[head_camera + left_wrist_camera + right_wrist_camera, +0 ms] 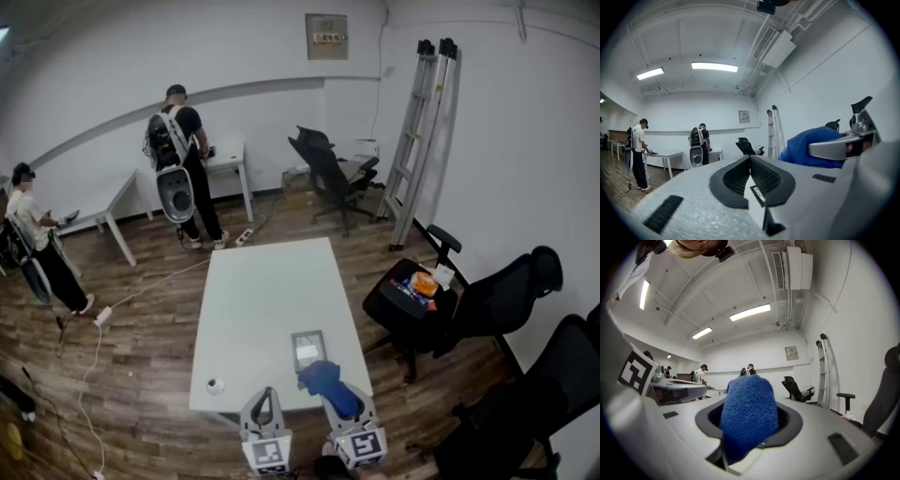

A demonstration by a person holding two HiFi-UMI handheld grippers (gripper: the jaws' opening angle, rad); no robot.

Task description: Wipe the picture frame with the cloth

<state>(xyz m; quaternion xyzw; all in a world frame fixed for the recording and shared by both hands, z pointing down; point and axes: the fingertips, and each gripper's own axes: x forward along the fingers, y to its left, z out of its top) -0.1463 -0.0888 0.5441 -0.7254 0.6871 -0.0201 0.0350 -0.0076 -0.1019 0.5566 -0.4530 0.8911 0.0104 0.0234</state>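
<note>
Picture frame (pixel 308 349) lies flat on the white table (pixel 262 281), toward the near edge, at 12 o'clock from the right gripper (pixel 336 396) and just beyond it; the blue cloth (pixel 323 377) bunched at that gripper's tip overlaps the frame's near edge in the head view, contact not determinable; the left gripper (pixel 265 394) sits at 9 o'clock from the right one, over the table's near edge, apart from the frame; a small round object (pixel 215 384) rests on the table at 9 o'clock from the left gripper; a ladder (pixel 420 141) leans on the wall at 1 o'clock; two persons stand at the far desks at 10 and 11 o'clock; black office chairs occupy 3 to 4 o'clock. Left gripper view: its jaws are pressed together with nothing between them; the cloth appears at 3 o'clock, clamped in the neighbouring gripper; a person with a backpack (pixel 698 140) stands at 10 o'clock. Right gripper view: its jaws are closed on the cloth, which stands up between them and hides their tips; the left gripper's marker cube (pixel 635 371) shows at 9 o'clock; the frame is not visible in either gripper view.
</note>
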